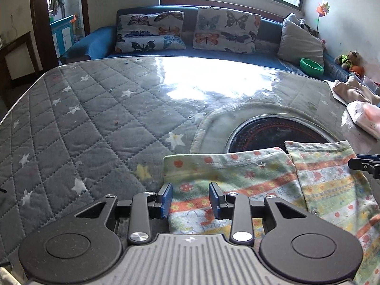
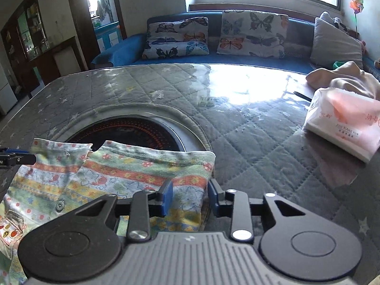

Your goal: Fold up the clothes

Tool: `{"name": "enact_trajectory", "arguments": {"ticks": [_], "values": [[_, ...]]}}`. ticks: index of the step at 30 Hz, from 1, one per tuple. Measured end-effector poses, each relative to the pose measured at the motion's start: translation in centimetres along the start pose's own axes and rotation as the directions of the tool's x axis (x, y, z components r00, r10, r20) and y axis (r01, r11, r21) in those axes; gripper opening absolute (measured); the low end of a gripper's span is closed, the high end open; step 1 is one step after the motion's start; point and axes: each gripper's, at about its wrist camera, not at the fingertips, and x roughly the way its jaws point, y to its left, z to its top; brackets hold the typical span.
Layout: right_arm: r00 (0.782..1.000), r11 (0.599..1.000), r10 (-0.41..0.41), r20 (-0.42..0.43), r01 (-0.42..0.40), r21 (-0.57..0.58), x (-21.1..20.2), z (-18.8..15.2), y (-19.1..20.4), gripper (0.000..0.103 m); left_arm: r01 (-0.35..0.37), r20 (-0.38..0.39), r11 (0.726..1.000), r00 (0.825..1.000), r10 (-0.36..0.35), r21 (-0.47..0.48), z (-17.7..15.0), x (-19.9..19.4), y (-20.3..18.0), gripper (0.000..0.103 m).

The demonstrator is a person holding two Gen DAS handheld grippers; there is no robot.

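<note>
A small child's garment [image 1: 249,173] with orange, yellow and green printed stripes lies flat on the grey quilted table cover [image 1: 83,130]. My left gripper [image 1: 190,196] hovers over the garment's left edge. Its blue pads stand apart, with cloth showing in the gap and neither pad pressing on it. In the right wrist view the same garment [image 2: 133,168] shows a snap button [image 2: 59,205]. My right gripper [image 2: 190,196] sits over its right edge, pads apart; the cloth's side hem runs down between them. Each gripper's tip shows at the edge of the other view.
A round black recess [image 2: 128,133] in the table lies just beyond the garment. A pink-and-white tissue pack [image 2: 344,123] and a beige cloth [image 2: 344,76] sit at the right. A blue sofa with butterfly cushions [image 1: 152,30] and a green bowl [image 1: 311,66] lie behind.
</note>
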Motion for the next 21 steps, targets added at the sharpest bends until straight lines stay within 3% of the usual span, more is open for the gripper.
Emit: {"name": "enact_trajectory", "arguments": {"ticks": [5, 8, 13, 18, 21], "values": [[1.0, 1.0, -0.005, 0.011, 0.005, -0.027, 0.3, 0.0, 0.3, 0.006, 0.005, -0.001, 1.0, 1.0, -0.005, 0.027, 0.4, 0.6, -0.4, 0.008], [0.999, 0.998, -0.01, 0.032, 0.012, -0.062, 0.1, 0.2, 0.7, 0.003, 0.001, 0.014, 0.999, 1.0, -0.002, 0.041, 1.0, 0.8, -0.7, 0.004], [0.996, 0.992, -0.036, 0.081, 0.045, -0.115, -0.5, 1.3, 1.1, 0.002, 0.01, 0.063, 0.996, 0.998, -0.016, 0.094, 2.8, 0.9, -1.7, 0.002], [0.996, 0.996, -0.022, 0.083, 0.029, -0.082, -0.6, 2.0, 0.1, 0.002, 0.045, 0.045, 0.998, 0.998, -0.047, 0.044, 3.1, 0.1, -0.5, 0.006], [0.997, 0.999, -0.013, 0.074, 0.016, -0.048, -0.3, 1.9, -0.6, 0.008, 0.042, 0.048, 0.998, 0.998, -0.045, 0.051, 2.1, -0.6, -0.3, 0.025]]}}
